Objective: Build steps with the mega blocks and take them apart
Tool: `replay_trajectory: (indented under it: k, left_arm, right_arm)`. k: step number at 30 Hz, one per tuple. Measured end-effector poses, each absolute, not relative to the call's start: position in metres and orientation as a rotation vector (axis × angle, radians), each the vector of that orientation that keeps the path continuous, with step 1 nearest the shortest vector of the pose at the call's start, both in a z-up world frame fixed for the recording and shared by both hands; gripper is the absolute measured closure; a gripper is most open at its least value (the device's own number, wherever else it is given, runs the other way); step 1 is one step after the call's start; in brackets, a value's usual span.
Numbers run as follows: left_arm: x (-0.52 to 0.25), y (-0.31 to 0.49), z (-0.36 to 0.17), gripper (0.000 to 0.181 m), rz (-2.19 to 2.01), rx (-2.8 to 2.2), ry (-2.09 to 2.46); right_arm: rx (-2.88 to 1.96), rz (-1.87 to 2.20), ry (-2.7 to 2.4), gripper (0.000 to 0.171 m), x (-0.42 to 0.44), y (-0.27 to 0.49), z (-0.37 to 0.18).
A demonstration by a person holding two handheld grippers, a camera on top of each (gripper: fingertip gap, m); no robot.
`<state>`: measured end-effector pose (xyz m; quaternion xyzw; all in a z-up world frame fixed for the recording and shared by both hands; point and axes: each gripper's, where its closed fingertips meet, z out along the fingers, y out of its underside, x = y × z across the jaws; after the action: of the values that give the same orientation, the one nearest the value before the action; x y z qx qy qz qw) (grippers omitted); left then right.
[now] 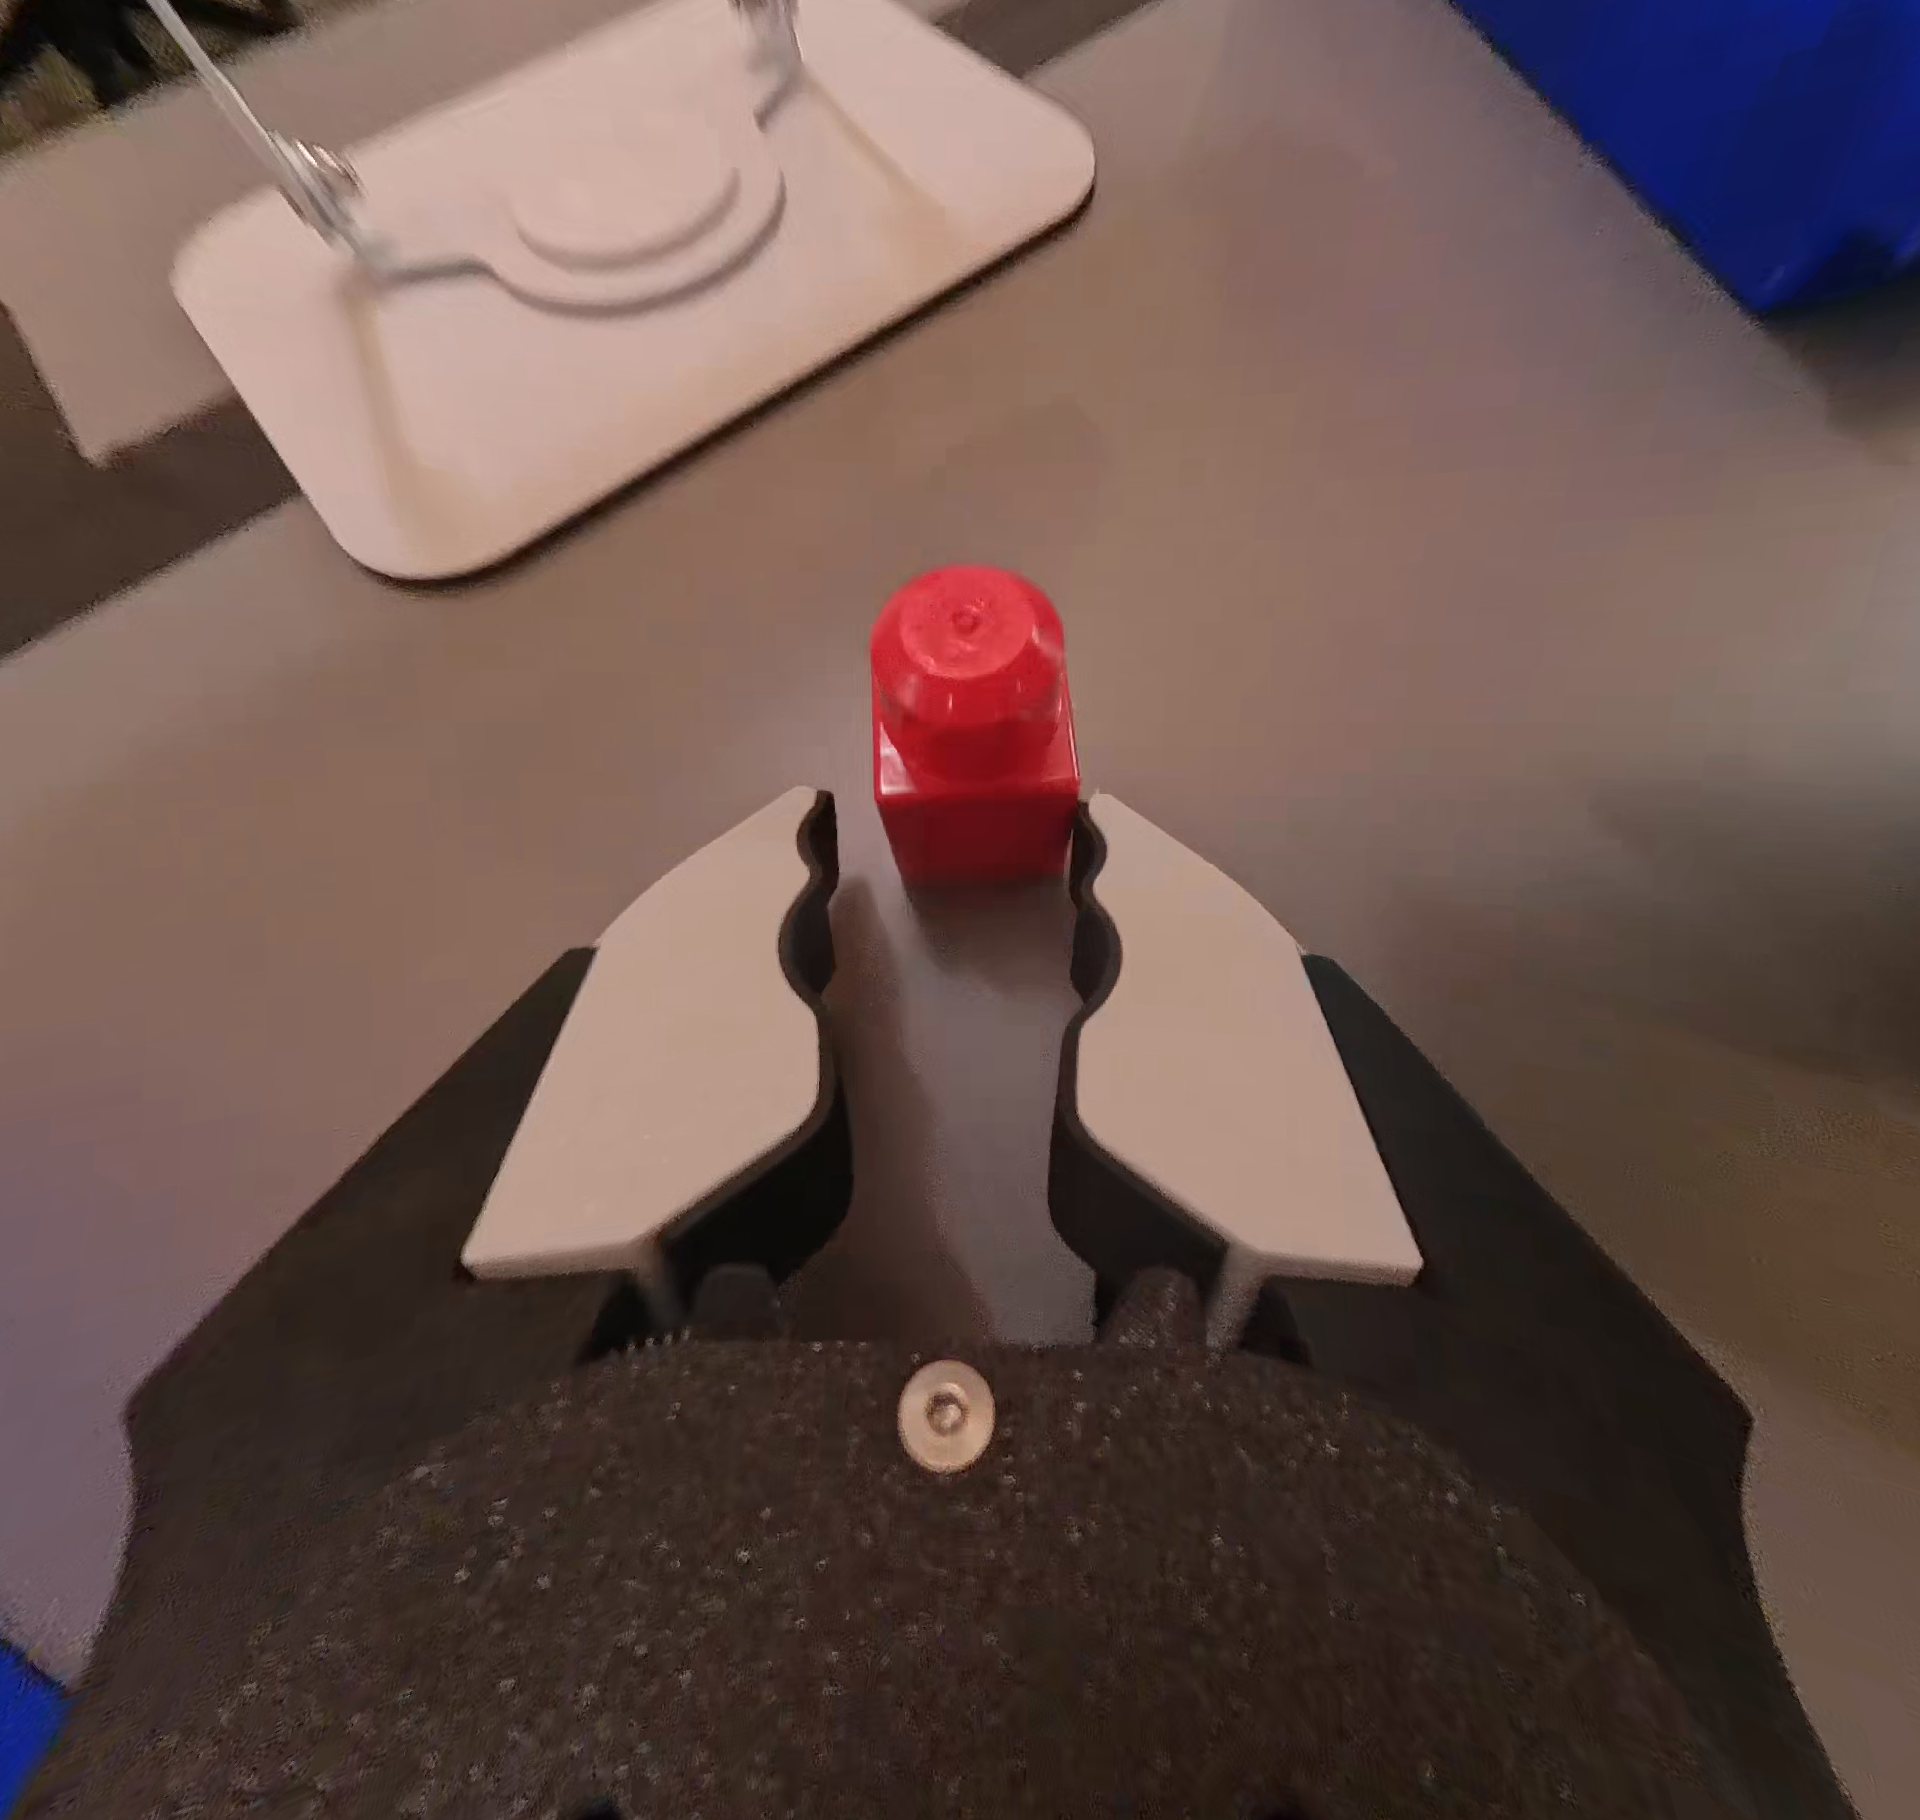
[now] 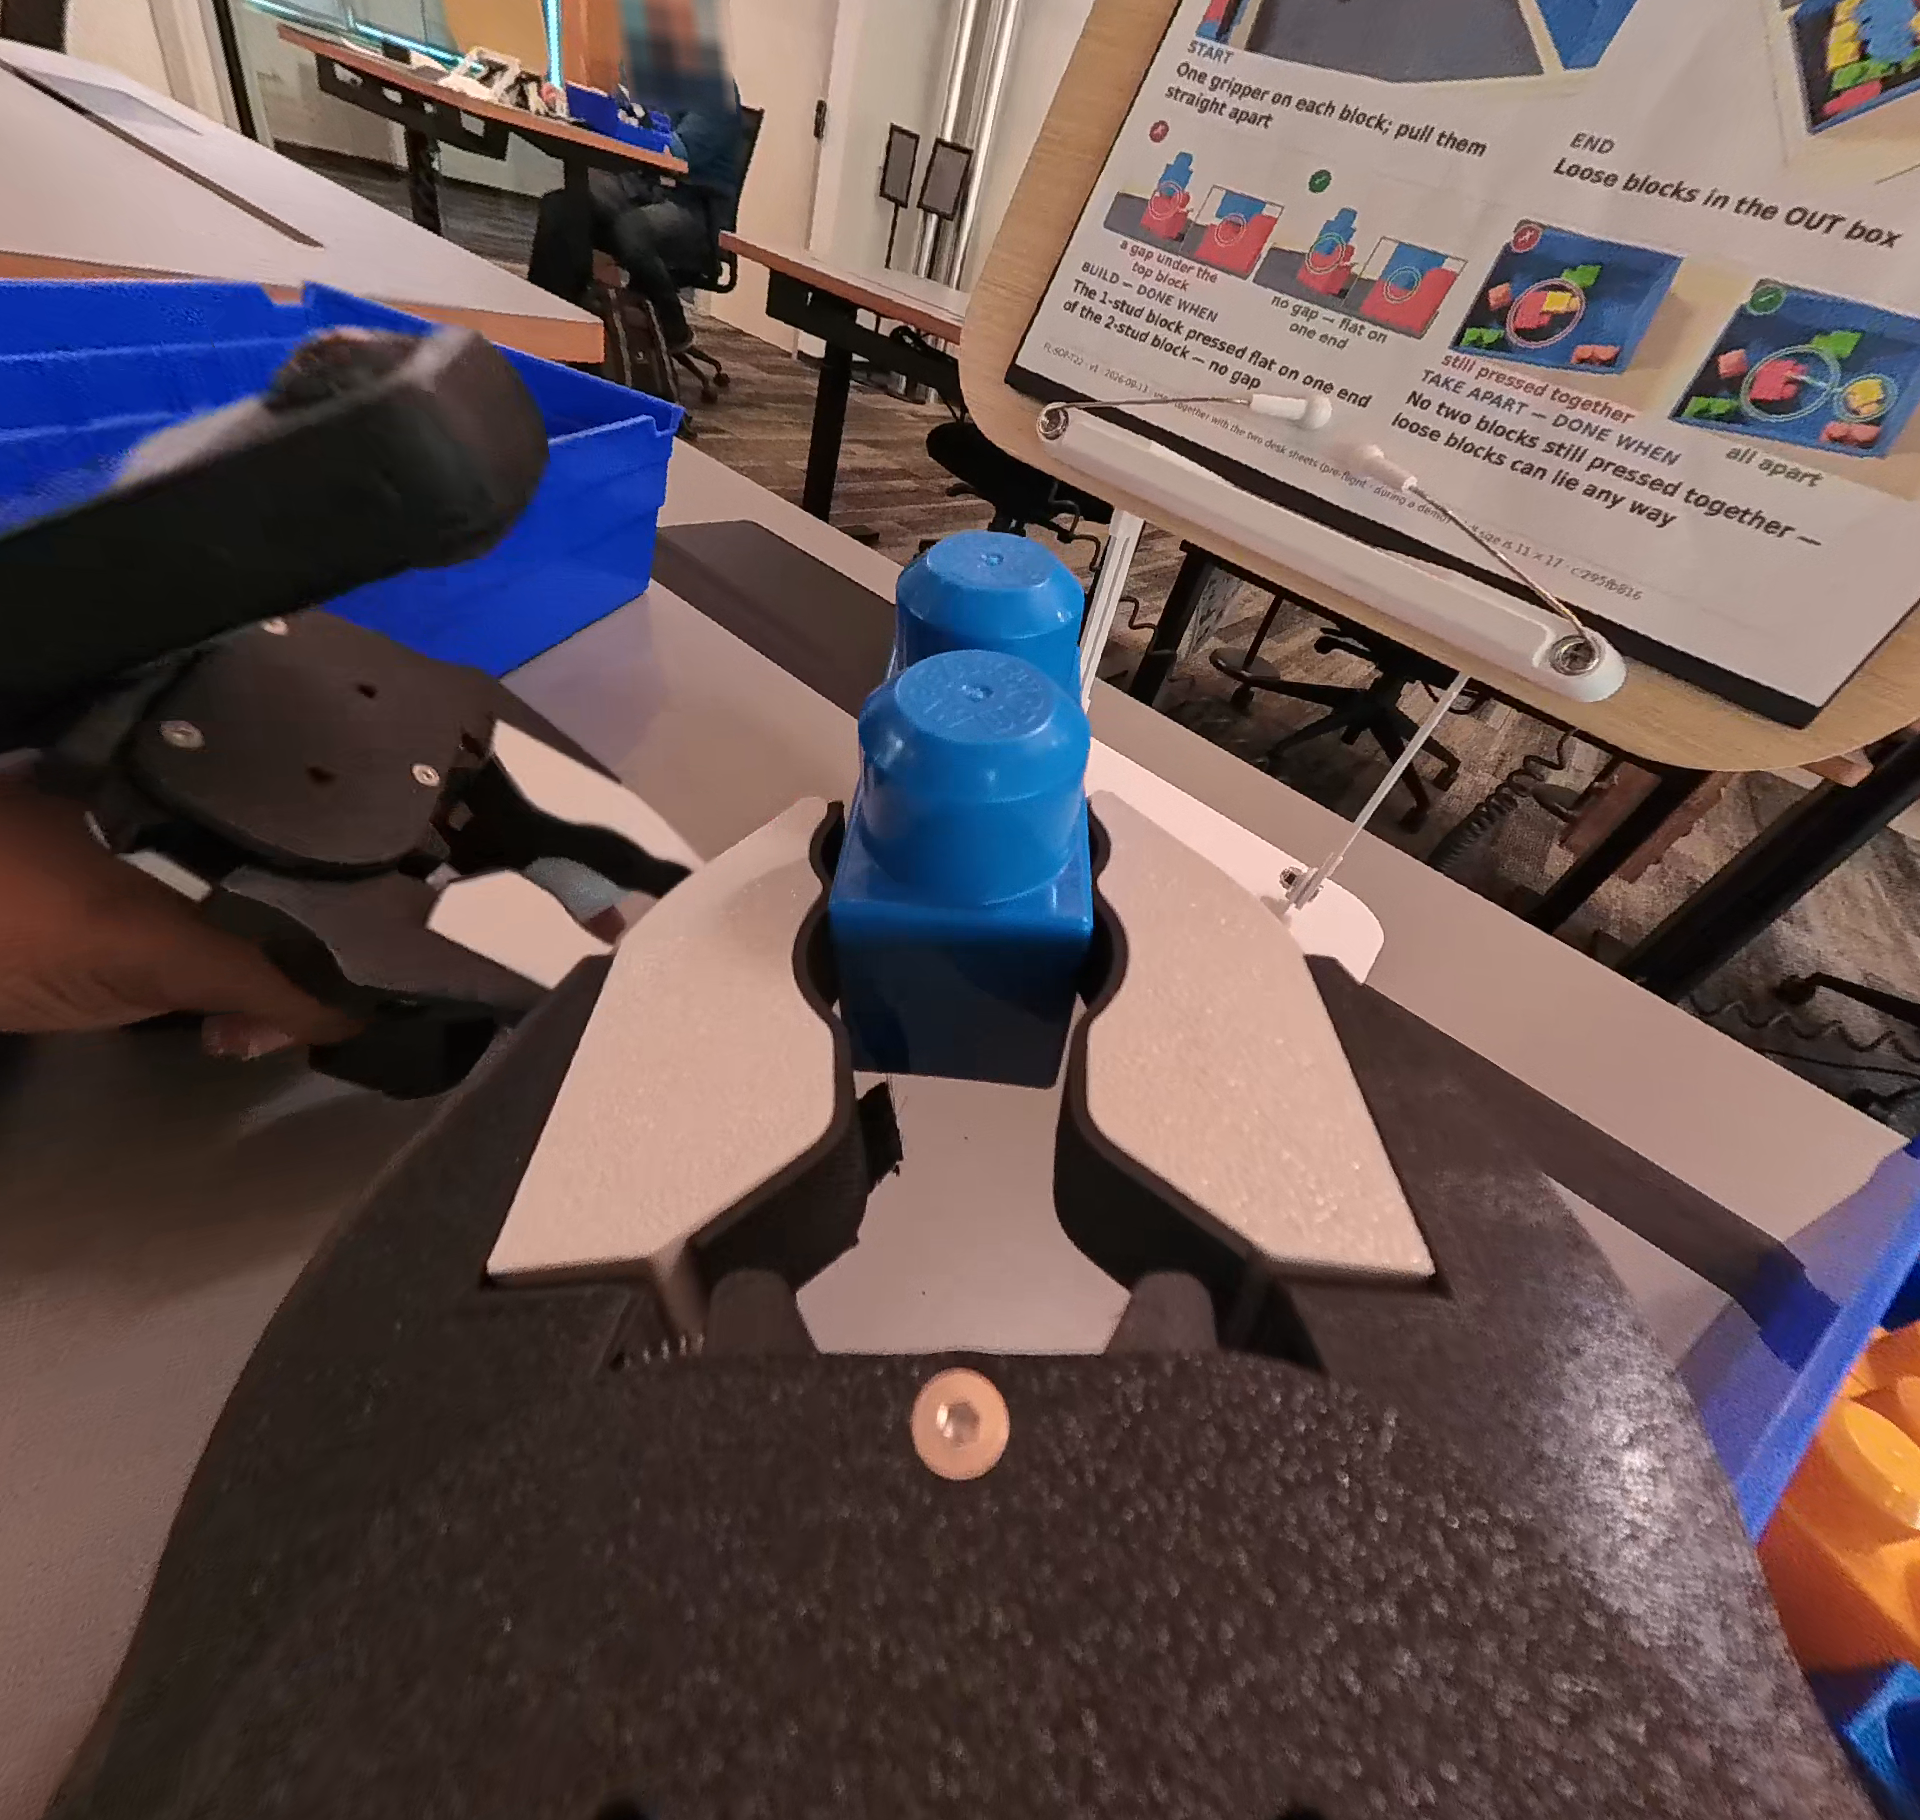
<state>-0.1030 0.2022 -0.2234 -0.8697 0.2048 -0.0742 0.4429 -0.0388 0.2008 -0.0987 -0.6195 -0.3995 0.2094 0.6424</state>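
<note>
Left hand-held gripper (image 1: 954,820) open, fingers spread just above the grey counter (image 1: 1351,627), with a red one-stud block (image 1: 971,794) standing upright on the counter at the fingertips; right fingertip (image 1: 1117,840) just beside the block's lower corner, whether touching cannot be told, left fingertip clearly apart from it. Beyond the block, a white stand base (image 1: 644,336) flat on the counter, with clear uprights rising from it; at upper right, the corner of a blue bin (image 1: 1662,77). Right hand-held gripper (image 2: 961,897) closed on a blue two-stud block (image 2: 961,897), gripped by its sides, studs up, held above the counter (image 2: 1455,1032), the far stud pointing away from the camera. To the left in the right wrist view, the left hand-held gripper seen from the side, held by a person's hand (image 2: 114,949). Behind it, another blue bin (image 2: 499,482) on the counter. At upper right, a tilted wooden board (image 2: 1039,243) carrying a printed instruction sheet (image 2: 1507,264), held by a white clip bar. At lower right, a blue bin edge (image 2: 1766,1334) with an orange block (image 2: 1860,1521) inside. Farther back, more tables, office chairs and a seated person (image 2: 665,201).
</note>
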Motion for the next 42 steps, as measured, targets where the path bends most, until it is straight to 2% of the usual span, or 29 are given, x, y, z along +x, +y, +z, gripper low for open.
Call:
replay_trajectory:
  k: [7, 14, 21, 23, 24, 30, 35, 42]
  left_arm:
    - [-0.108, 0.206, -0.209, 0.135, -0.183, -2.097, 0.460]
    - [-0.101, 0.206, -0.174, 0.110, -0.195, -1.950, 0.462]
    - [-0.084, 0.193, -0.112, 0.118, -0.362, -1.654, 0.459]
    - [-0.072, 0.183, -0.097, 0.121, -0.516, -1.584, 0.482]
    - [-0.066, 0.176, -0.093, 0.128, -0.600, -1.554, 0.507]
    - [-0.038, 0.137, -0.074, 0.132, -0.987, -1.387, 0.676]
    - [-0.023, 0.114, -0.071, 0.146, -1.077, -1.324, 0.798]
    - [-0.022, 0.113, -0.075, 0.146, -1.049, -1.361, 0.839]
  right_arm:
    - [-1.411, 0.477, -0.907, 0.129, -0.038, 0.202, -0.098]
    - [-1.405, 0.490, -0.899, 0.129, -0.036, 0.202, -0.095]
    - [-1.365, 0.675, -0.925, 0.130, -0.041, 0.191, -0.088]
    - [-1.337, 0.882, -0.978, 0.130, -0.047, 0.176, -0.084]
    - [-1.317, 0.999, -0.988, 0.130, -0.048, 0.169, -0.080]
    - [-1.191, 1.501, -1.141, 0.130, -0.035, 0.128, -0.063]
    - [-1.156, 1.606, -1.272, 0.130, -0.029, 0.110, -0.069]
    - [-1.154, 1.577, -1.311, 0.130, -0.029, 0.109, -0.074]
